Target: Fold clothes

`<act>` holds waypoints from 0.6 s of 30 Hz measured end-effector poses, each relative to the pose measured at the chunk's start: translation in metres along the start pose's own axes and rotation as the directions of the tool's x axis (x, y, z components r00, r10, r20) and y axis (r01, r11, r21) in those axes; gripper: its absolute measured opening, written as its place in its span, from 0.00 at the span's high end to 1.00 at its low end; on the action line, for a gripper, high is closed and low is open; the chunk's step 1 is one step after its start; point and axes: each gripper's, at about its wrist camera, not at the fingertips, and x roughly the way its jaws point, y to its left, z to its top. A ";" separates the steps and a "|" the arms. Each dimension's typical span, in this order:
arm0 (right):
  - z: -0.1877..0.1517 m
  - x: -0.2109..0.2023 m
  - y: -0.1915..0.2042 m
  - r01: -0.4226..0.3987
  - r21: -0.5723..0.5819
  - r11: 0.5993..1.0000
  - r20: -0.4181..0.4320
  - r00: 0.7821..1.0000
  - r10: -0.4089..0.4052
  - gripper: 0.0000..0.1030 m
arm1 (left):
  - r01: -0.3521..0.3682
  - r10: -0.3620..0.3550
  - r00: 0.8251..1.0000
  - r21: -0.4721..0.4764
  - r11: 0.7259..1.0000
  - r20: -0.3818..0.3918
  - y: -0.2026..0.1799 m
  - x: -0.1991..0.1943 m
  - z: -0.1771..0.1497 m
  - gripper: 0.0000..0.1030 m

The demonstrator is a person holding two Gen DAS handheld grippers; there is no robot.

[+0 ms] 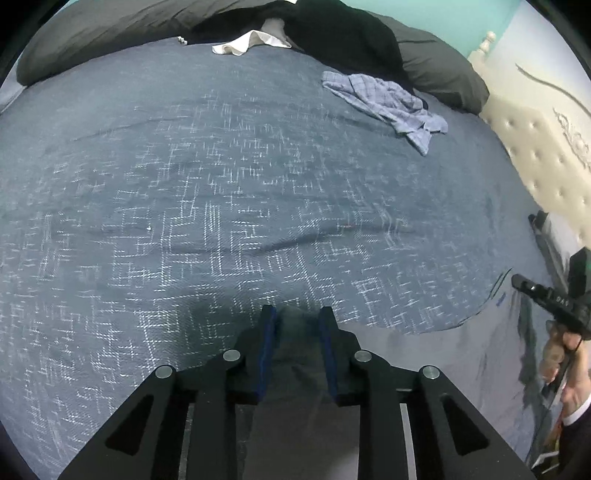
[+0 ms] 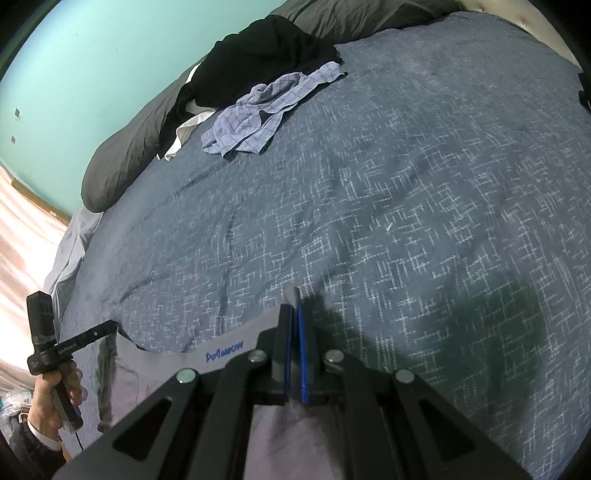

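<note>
Grey cloth, a garment (image 2: 155,373) with a waistband lettered in blue, lies at the near edge of the bed (image 2: 406,184), right under both tongs. The right tongs (image 2: 294,314) are pinched nearly shut on the waistband's upper edge, a sliver of grey showing between the tips. The left tongs (image 1: 297,314) stand partly open; dark cloth shows between the jaws, but whether they grip it I cannot tell. The waistband runs left to right between the two tongs, so its long axis lies across the body, and the open bed stretches ahead of it.

Well apart, at the far side, a checked blue garment (image 1: 388,103) lies crumpled beside black clothing (image 1: 343,33) and a white piece (image 1: 247,42) against the pillows (image 1: 443,70). Nothing lies between.
</note>
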 end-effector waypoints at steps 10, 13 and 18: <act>-0.002 0.000 -0.001 -0.001 0.000 1.000 0.002 1.000 0.001 0.97 | -0.028 0.027 0.999 0.016 0.999 0.047 -0.002 -0.006 0.002 0.96; 0.000 -0.001 0.001 -0.005 -0.008 1.000 0.009 1.000 0.005 0.97 | -0.037 0.036 0.997 0.010 0.999 0.071 -0.002 -0.013 0.005 0.96; 0.008 0.004 0.008 -0.009 -0.026 1.000 0.010 1.000 0.009 0.97 | -0.051 0.051 0.997 -0.002 0.999 0.060 0.001 -0.011 0.006 0.96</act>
